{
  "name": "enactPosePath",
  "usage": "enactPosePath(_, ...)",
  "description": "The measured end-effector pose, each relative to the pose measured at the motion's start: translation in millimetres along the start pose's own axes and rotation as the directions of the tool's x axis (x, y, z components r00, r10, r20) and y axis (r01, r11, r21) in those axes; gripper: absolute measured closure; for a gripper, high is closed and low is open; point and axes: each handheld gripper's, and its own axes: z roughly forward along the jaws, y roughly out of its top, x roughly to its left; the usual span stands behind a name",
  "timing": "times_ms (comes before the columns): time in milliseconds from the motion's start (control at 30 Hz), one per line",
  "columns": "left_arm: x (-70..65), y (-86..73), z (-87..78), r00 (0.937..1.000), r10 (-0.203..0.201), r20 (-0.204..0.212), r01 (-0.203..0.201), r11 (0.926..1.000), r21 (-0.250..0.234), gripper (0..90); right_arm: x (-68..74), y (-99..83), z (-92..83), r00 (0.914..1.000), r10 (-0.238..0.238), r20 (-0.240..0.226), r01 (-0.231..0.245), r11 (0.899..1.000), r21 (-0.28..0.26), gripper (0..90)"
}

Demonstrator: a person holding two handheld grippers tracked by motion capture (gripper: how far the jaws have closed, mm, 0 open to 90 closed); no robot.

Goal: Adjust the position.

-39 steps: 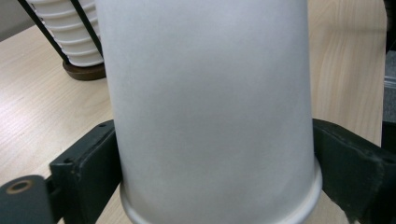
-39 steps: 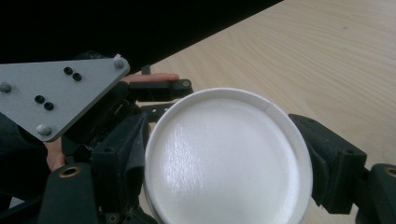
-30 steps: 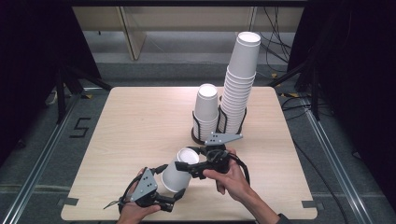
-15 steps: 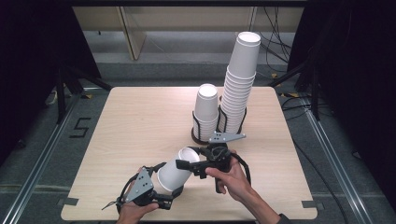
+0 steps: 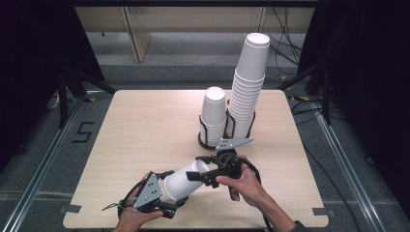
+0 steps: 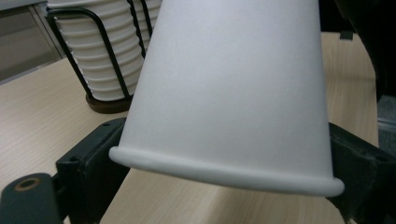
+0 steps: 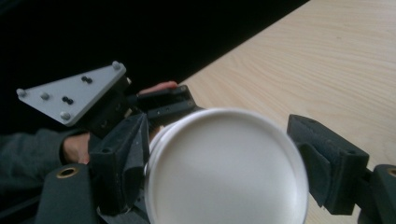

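A white paper cup [image 5: 181, 183] lies tilted above the table's front, held between both grippers. My left gripper [image 5: 170, 193] has its jaws on either side of the cup's rim end. They have just been closing, and in the left gripper view the pads [image 6: 359, 163] press against the cup [image 6: 233, 93]. My right gripper [image 5: 196, 168] grips the cup's base end. In the right gripper view the base [image 7: 224, 172] faces the camera between its jaws [image 7: 224, 156], with the left gripper's grey plate [image 7: 74, 98] behind.
A black wire holder [image 5: 205, 140] stands at the table's back middle with a short cup stack [image 5: 213, 113] and a tall leaning stack [image 5: 246, 92]. The wooden table [image 5: 145, 125] has bare room on its left half. Its front edge is right under the hands.
The left gripper's jaws have closed in on the cup's rim end. The cup has tipped slightly lower toward the left gripper. Both hands have stayed almost in place.
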Motion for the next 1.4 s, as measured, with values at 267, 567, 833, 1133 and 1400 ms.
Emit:
enactPosePath(267,-0.5,-2.1,4.6,0.9961,0.068,0.056,-0.075,0.9881,0.134,9.8,-1.6,-1.0,-8.2,0.9819,-0.189,0.016,0.181,0.959,0.218,17.5)
enactPosePath(567,-2.7,3.7,2.2,0.9824,0.173,0.072,-0.185,0.9519,0.244,9.8,13.4,-6.7,-0.1,0.9143,-0.405,0.008,0.363,0.829,0.426,18.1)
enactPosePath(833,-7.1,2.1,5.7,0.9734,0.207,0.097,-0.227,0.9318,0.283,9.6,20.1,-14.2,12.3,0.87,-0.492,-0.03,0.432,0.733,0.525,18.9)
enactPosePath(1133,-10.4,5.3,4.8,0.96,0.248,0.131,-0.276,0.9178,0.286,9.6,21.6,-18.0,17.9,0.8458,-0.528,-0.078,0.477,0.682,0.554,21.1)
enactPosePath(1400,-15.0,8.1,6.3,0.9545,0.259,0.148,-0.292,0.9133,0.284,9.6,28.1,-22.7,25.7,0.8214,-0.562,-0.095,0.494,0.618,0.612,21.1)
